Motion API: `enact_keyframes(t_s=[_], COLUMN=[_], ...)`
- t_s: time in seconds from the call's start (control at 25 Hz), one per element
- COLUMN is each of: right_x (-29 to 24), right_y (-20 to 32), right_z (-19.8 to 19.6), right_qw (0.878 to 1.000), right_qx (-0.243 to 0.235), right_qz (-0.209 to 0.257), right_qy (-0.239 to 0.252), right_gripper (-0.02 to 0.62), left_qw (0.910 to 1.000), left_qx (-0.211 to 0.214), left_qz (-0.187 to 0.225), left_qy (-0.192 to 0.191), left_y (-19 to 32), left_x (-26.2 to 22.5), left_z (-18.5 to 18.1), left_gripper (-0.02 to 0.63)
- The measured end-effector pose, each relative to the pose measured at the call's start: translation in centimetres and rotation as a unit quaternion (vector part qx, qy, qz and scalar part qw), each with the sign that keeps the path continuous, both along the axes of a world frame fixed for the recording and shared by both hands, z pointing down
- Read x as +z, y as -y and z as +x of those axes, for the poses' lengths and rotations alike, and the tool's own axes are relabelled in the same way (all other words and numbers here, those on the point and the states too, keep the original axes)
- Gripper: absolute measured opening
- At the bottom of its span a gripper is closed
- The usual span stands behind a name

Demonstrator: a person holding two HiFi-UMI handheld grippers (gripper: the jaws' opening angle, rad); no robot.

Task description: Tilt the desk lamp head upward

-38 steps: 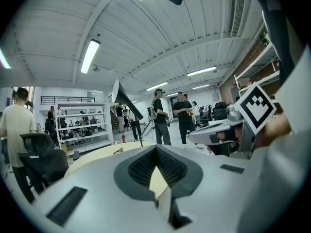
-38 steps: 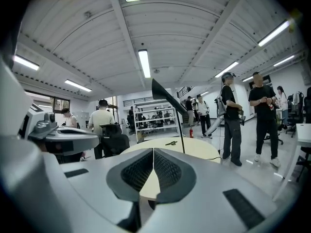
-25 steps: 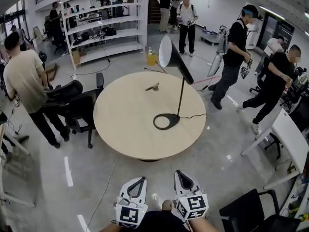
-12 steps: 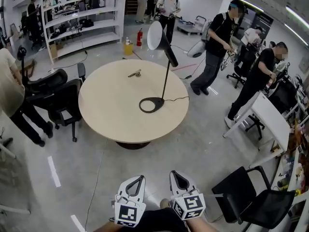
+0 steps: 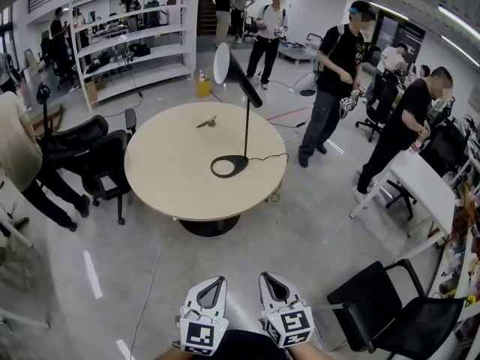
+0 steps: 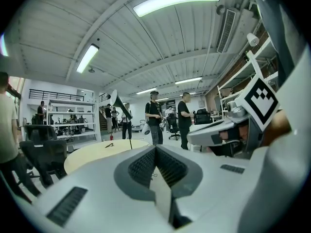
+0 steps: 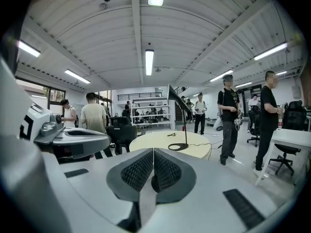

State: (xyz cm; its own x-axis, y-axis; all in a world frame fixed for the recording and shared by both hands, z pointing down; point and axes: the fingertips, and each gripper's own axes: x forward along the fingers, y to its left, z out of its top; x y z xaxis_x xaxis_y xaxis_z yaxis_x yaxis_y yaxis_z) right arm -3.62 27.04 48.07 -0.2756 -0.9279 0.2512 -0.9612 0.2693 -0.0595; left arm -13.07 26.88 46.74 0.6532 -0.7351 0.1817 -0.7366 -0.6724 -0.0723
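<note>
Seen from the head view, the desk lamp [image 5: 229,70] stood on the round table [image 5: 172,175], well apart from the left gripper [image 5: 216,282] and right gripper [image 5: 268,277]. The left gripper view showed its jaws clenched, empty. The right gripper view showed the same.

One round desk [image 5: 172,193] stood at 12 o'clock. It carried one desk lamp [image 5: 232,70] and one small dark object [image 5: 207,121]. Two tongs showed at 6 o'clock: the left tongs [image 5: 219,281] and the right tongs [image 5: 265,277]. Three black chairs [image 5: 75,137] were plain, two at 9 o'clock and one at 4 o'clock. One white shelving unit [image 5: 127,47] stood at 11 o'clock. At least seven people [image 5: 335,66] stood around; those farther back were too small to count.
</note>
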Motion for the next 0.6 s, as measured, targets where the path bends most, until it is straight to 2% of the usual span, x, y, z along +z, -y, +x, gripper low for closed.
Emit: enact_keyframes(t_s=[0.2,0.36,0.6], right_x=[0.6,0.8,2.3], right_y=[-5.0,-8.1,-11.0], right_z=[5.3,8.9,11.1], right_qw=[1.000,0.999,0.998], right_qx=[-0.010,-0.027,-0.063], right_qz=[-0.001,0.000,-0.005], right_qy=[0.015,0.018,0.010], right_gripper=[0.015,0.015,0.015], left_qw=[0.9998,0.9994,0.9957], left_qx=[-0.004,-0.031,-0.092], left_qz=[0.020,0.017,-0.007], left_qy=[0.009,0.003,-0.002], left_y=[-5.2,-8.4,-11.3], left_x=[-0.1,-0.2,1.7], left_z=[5.6,8.6,10.0], left_gripper=[0.048,0.048,0.048])
